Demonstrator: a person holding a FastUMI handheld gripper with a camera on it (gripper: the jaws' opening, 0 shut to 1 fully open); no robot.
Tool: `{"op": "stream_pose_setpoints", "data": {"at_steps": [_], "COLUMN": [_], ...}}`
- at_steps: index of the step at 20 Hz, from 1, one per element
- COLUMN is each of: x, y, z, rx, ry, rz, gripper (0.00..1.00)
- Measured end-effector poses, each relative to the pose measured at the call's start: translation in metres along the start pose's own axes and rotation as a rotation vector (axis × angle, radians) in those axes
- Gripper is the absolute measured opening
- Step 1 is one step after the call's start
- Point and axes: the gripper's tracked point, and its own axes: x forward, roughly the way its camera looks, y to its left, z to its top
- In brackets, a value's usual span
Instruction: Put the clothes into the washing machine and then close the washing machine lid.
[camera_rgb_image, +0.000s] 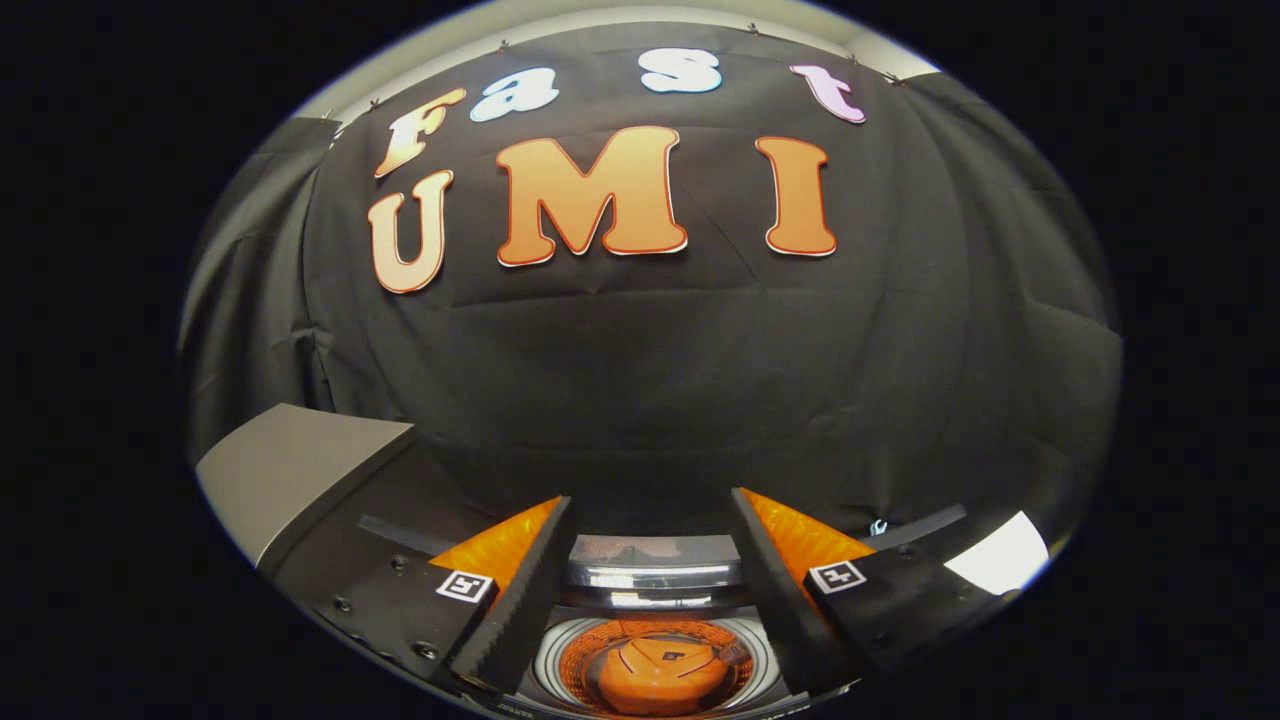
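While the gripper (650, 590) hangs above the washing machine (655, 575), its fingers stand apart with nothing between them.

Nearest: the two fingers, spread wide, empty. Between and just below them lies the open drum (655, 665) with a pale rim and perforated orange wall, and an orange agitator plate at the bottom; no garment can be made out inside. Just beyond is the machine's glossy back edge. A grey slab (300, 470), possibly the raised lid, stands off to the left of the fingers; cannot confirm. Farthest is the black cloth wall (700, 380). Where the clothes lie, I cannot tell. Judgement: cloth is light, limp and non-fragile, and will sag and trail; pinch a bunched fold near the middle, not an edge, so it clears the rim.
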Motion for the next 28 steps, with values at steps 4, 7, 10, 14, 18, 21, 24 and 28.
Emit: {"op": "stream_pose_setpoints", "data": {"at_steps": [4,7,10,14,18,21,24,28], "x": [-0.004,-0.006,-0.011,-0.008,-0.010,-0.017,-0.027,-0.040], "y": [0.001,0.000,0.000,-0.006,-0.002,0.002,0.003,0.006], "z": [-0.008,-0.022,-0.031,-0.072,-0.118,-0.157,-0.172,-0.131], "rx": [0.012,0.003,-0.004,0.002,0.032,0.030,0.040,0.056], "ry": [0.006,0.033,0.039,0.144,0.245,0.326,0.361,0.296], "rz": [-0.001,0.001,0.004,-0.006,-0.001,0.005,0.008,0.007], "gripper": [0.99,0.99,0.99,0.99,0.99,0.99,0.99,0.99]}}
